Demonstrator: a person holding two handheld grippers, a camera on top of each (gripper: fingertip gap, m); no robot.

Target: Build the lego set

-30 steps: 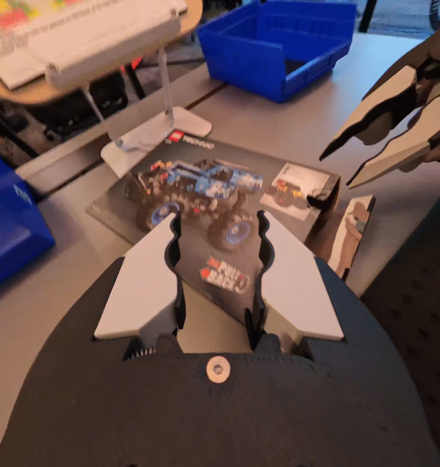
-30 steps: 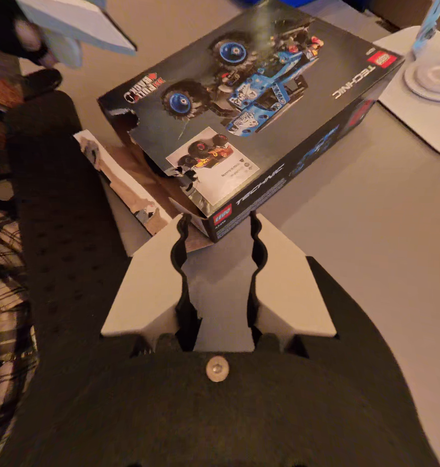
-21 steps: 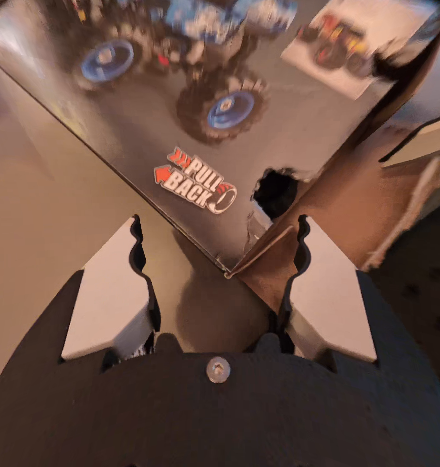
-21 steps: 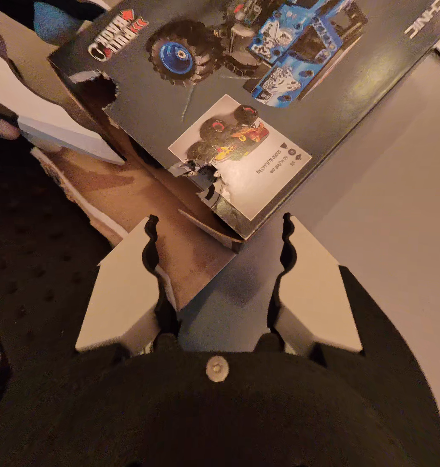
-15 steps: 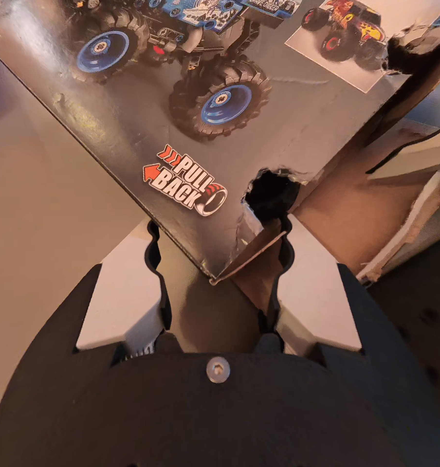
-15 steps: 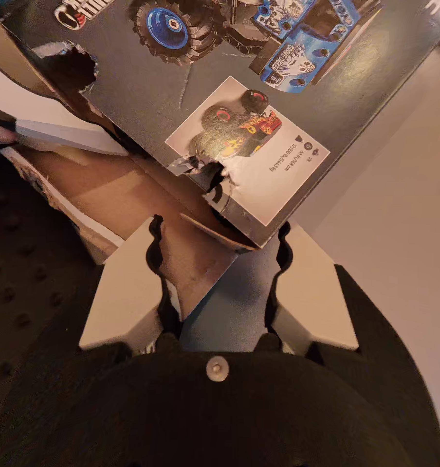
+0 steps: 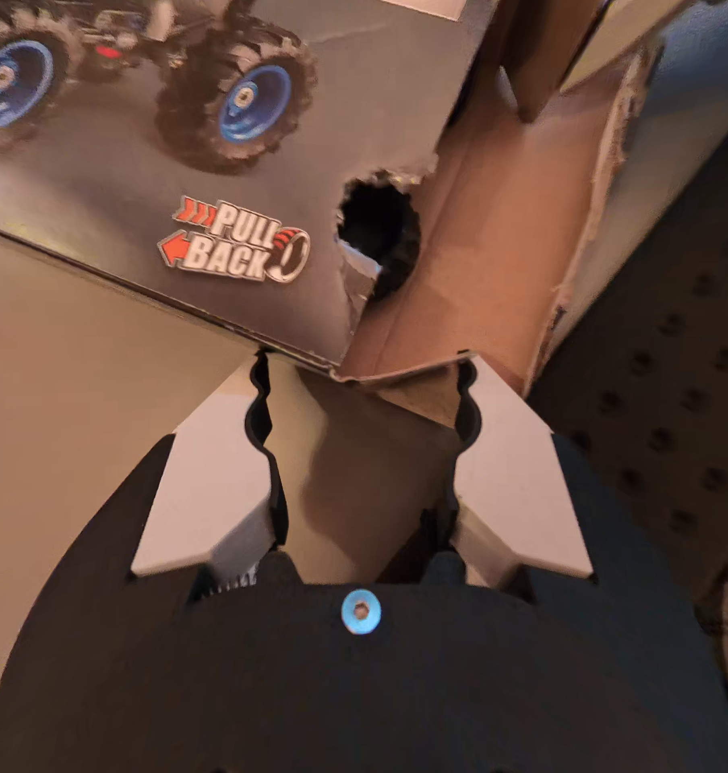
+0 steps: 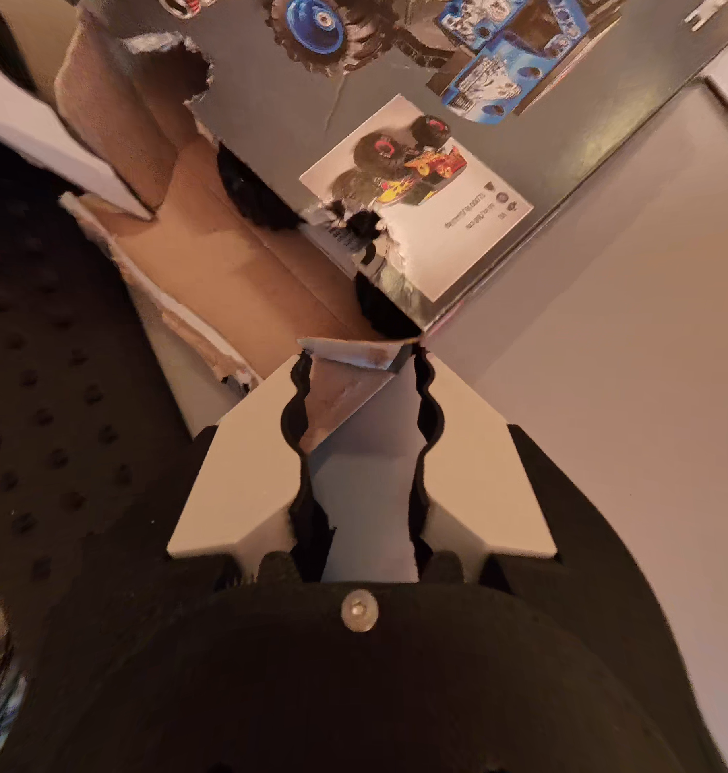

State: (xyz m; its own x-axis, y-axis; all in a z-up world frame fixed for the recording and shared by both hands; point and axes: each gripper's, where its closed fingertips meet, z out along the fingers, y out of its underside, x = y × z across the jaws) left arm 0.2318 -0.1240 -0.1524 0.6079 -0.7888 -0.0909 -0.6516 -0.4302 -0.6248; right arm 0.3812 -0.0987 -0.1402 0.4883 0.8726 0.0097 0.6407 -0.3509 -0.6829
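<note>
Both tongs parted, left tongs point(image 7: 360, 368) and right tongs point(image 8: 358, 355) poised at opposite corners of the torn-open box point(image 7: 153, 200), seemingly to steady it for emptying.

The lego box point(image 7: 153, 175) lies flat on the table point(image 7: 61, 397), its opened end toward the table's near edge. The left gripper point(image 7: 360, 364) sits at the box's near corner, the box stretching off toward 11 o'clock and the end flap point(image 7: 500, 259) toward 1 o'clock. The right gripper point(image 8: 360, 355) meets the opposite corner, with the small side flap point(image 8: 354, 351) between its tips, the box point(image 8: 396, 104) at 12 o'clock and bare table point(image 8: 605, 376) at 3 o'clock.
</note>
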